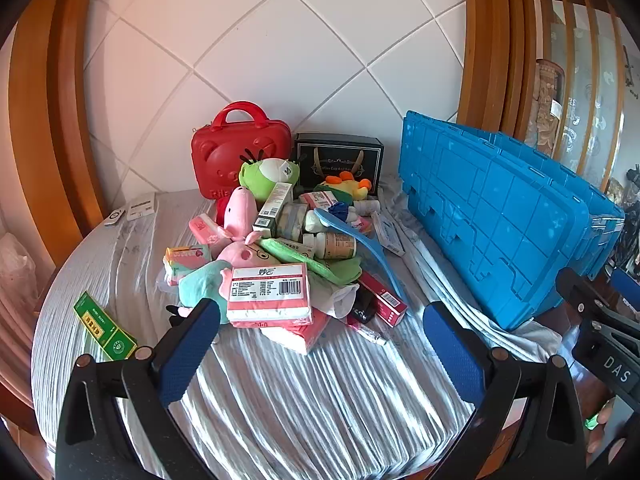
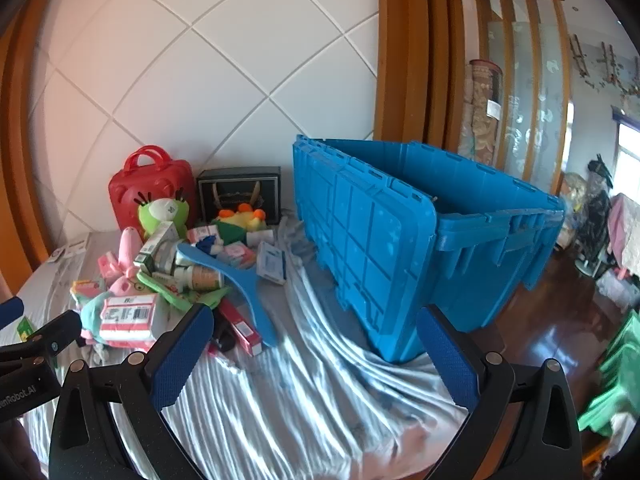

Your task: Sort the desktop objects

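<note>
A heap of objects lies on the cloth-covered table (image 1: 320,392): a pink tissue pack (image 1: 269,294), a pink plush toy (image 1: 240,216), a green plush toy (image 1: 270,174), a white bottle (image 1: 332,245), a blue shoehorn (image 1: 360,246) and several small boxes. The tissue pack (image 2: 128,317) and the shoehorn (image 2: 240,280) also show in the right wrist view. My left gripper (image 1: 320,320) is open and empty, just in front of the heap. My right gripper (image 2: 316,328) is open and empty, between the heap and a blue crate (image 2: 400,240).
The blue crate (image 1: 500,216) stands on the table's right side, its lid hanging open. A red case (image 1: 240,152) and a black box (image 1: 340,160) stand at the back by the wall. A green box (image 1: 104,326) lies at left. A remote (image 1: 115,216) lies far left.
</note>
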Demonstrator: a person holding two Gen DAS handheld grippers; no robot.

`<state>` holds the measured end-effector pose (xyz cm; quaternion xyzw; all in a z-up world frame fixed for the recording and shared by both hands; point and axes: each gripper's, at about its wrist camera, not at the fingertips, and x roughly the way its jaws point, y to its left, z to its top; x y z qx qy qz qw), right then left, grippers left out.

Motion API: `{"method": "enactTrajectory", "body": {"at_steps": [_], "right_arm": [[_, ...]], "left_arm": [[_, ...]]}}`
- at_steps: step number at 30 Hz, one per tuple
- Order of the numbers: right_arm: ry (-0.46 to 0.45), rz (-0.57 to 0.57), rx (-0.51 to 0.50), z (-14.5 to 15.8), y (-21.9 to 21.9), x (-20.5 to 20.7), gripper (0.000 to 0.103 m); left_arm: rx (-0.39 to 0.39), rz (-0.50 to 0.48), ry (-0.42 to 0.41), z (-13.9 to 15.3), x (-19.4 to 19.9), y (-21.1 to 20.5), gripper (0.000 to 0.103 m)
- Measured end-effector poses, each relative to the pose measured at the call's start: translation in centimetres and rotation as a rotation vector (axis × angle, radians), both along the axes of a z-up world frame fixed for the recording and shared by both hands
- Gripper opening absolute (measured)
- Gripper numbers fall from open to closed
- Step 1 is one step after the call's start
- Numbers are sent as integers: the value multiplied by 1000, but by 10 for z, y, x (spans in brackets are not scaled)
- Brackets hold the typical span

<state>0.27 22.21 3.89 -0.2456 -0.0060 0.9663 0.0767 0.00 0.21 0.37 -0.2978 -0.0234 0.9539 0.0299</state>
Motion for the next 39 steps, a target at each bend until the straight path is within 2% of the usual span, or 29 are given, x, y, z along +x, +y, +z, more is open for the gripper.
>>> {"method": "enactTrajectory", "body": {"at_steps": [39], "right_arm": [[-31, 29, 18, -6, -6, -9, 103]], "left_arm": [[13, 24, -27, -7, -4, -8, 103]]}}
